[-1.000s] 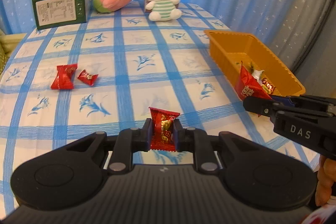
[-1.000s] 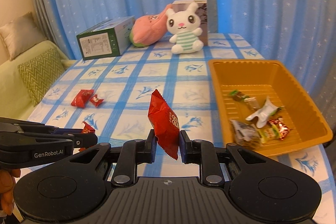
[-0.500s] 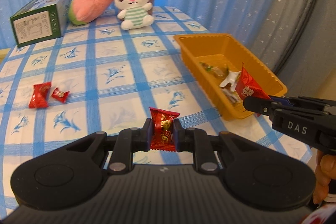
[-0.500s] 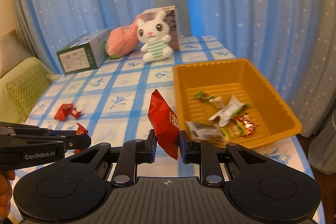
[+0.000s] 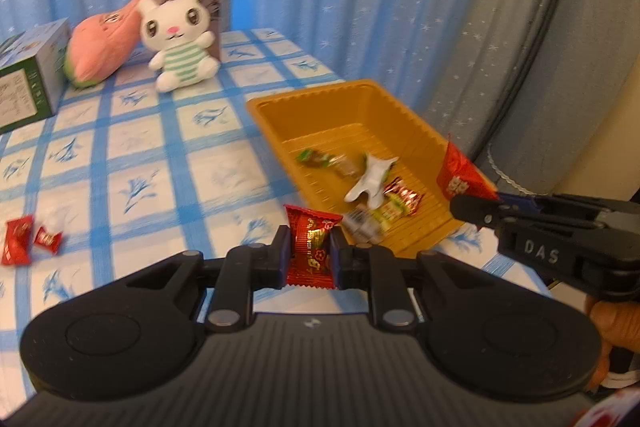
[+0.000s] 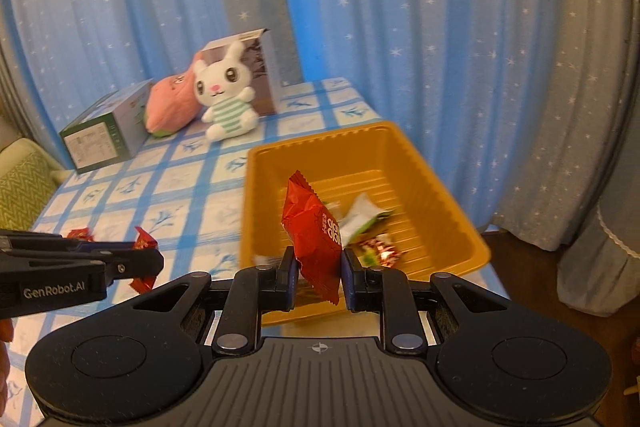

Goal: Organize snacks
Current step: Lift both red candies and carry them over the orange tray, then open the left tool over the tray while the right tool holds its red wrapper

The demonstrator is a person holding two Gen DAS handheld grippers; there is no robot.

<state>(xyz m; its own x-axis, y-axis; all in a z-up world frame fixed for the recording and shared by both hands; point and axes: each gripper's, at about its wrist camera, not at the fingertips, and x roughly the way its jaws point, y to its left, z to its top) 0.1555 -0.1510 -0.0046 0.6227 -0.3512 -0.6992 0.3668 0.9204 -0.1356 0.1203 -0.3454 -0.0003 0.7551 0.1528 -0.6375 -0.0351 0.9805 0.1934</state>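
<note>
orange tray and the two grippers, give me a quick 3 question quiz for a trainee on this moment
1. True or false: the left gripper is shut on a red candy.
2. What does the right gripper hold? A) white plush bunny B) red snack packet C) green box
3. Fill in: two more red candies lie on the ____, outside the orange tray.

Key: 1 true; 2 B; 3 tablecloth.

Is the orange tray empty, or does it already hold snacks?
Not empty: the orange tray already holds several wrapped snacks on its floor.
</note>
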